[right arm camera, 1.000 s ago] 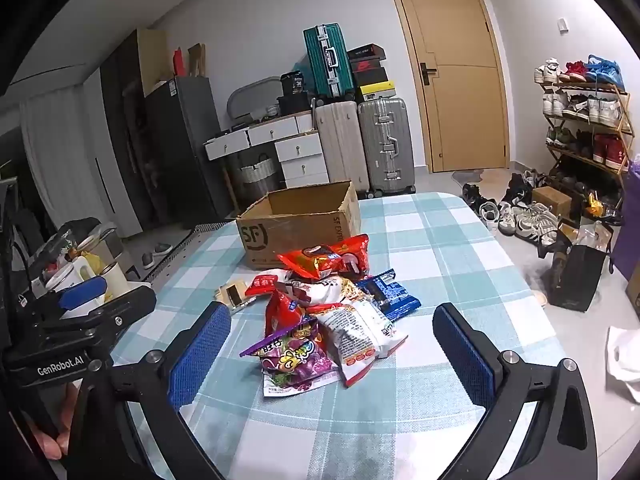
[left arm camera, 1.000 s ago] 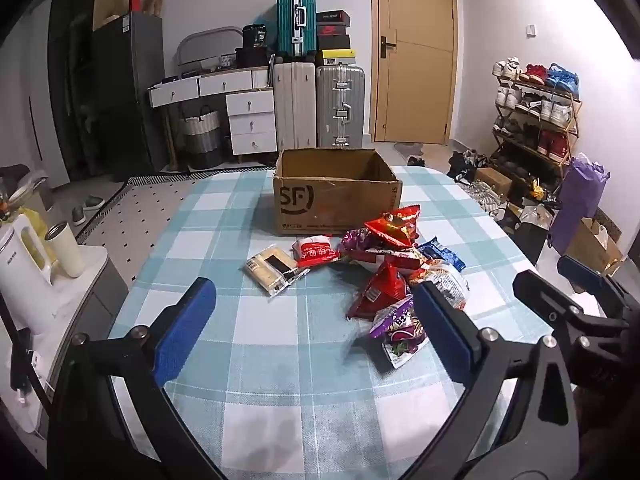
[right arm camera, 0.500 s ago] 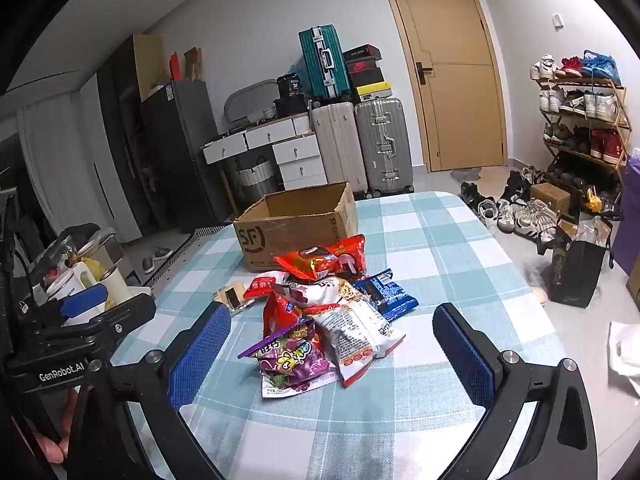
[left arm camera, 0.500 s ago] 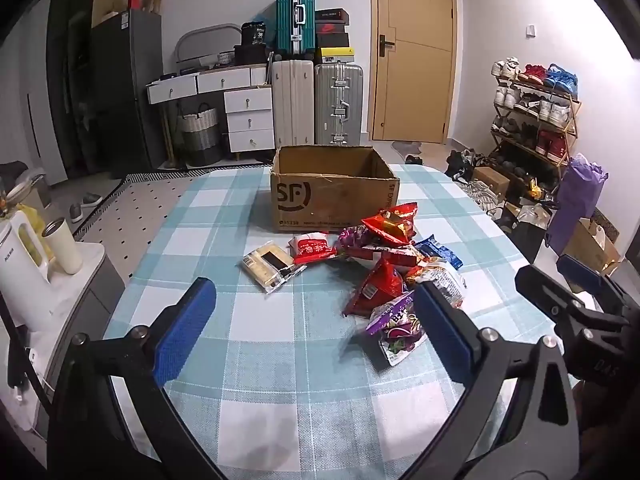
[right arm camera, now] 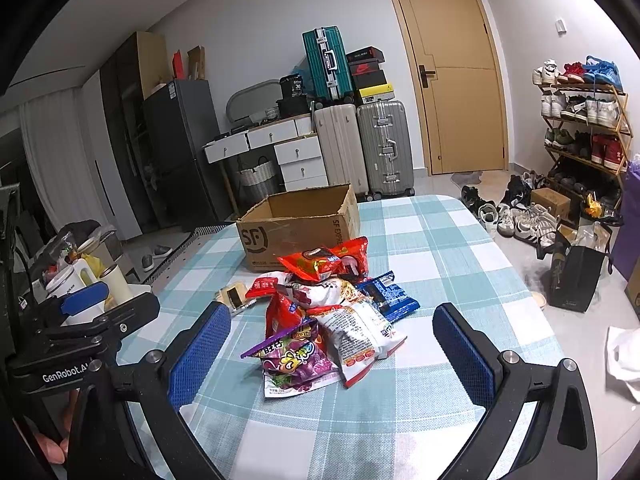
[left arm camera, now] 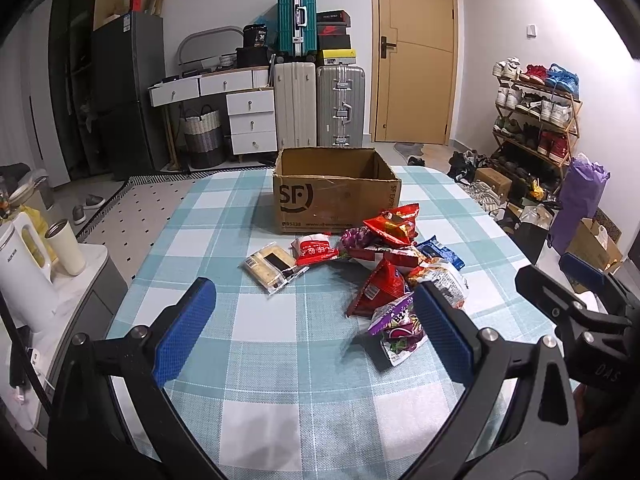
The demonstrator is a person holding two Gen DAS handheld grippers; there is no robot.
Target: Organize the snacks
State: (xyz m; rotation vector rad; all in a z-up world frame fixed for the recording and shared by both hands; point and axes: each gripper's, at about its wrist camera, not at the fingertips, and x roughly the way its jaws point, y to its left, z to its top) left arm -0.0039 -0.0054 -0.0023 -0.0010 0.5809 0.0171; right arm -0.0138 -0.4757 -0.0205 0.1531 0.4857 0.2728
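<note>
Both tongs read spread wide with nothing between their blue pads. Left tongs [left arm camera: 314, 328] hover over the near part of the desk [left arm camera: 224, 216]; right tongs [right arm camera: 332, 354] hover likewise, framing the snack pile from the near side. In the left view I also see the right tongs at the right edge, and in the right view the left tongs [right arm camera: 86, 308] at the left edge, both clear of the snacks.

Snack pile [right arm camera: 328, 312] lies on the checked cloth at mid-desk, just near of the cardboard box [left arm camera: 336, 194]. Box stands upright, top open, "SF" printed on its near face; I see nothing inside from these angles.

Pile contents as I can make them out:
- purple packet [right arm camera: 294, 360], nearest item
- white packet [right arm camera: 356, 332], touching the purple one on its right
- blue packet [right arm camera: 386, 294], right side of pile
- red packet [right arm camera: 326, 262] on top at the far side, close to the box
- red triangular packet [left arm camera: 378, 286], mid-pile
- small red-and-white packet [left arm camera: 314, 248], left of pile
- pale flat packet [left arm camera: 272, 266], leftmost, lying just beside the small red-and-white one
</note>
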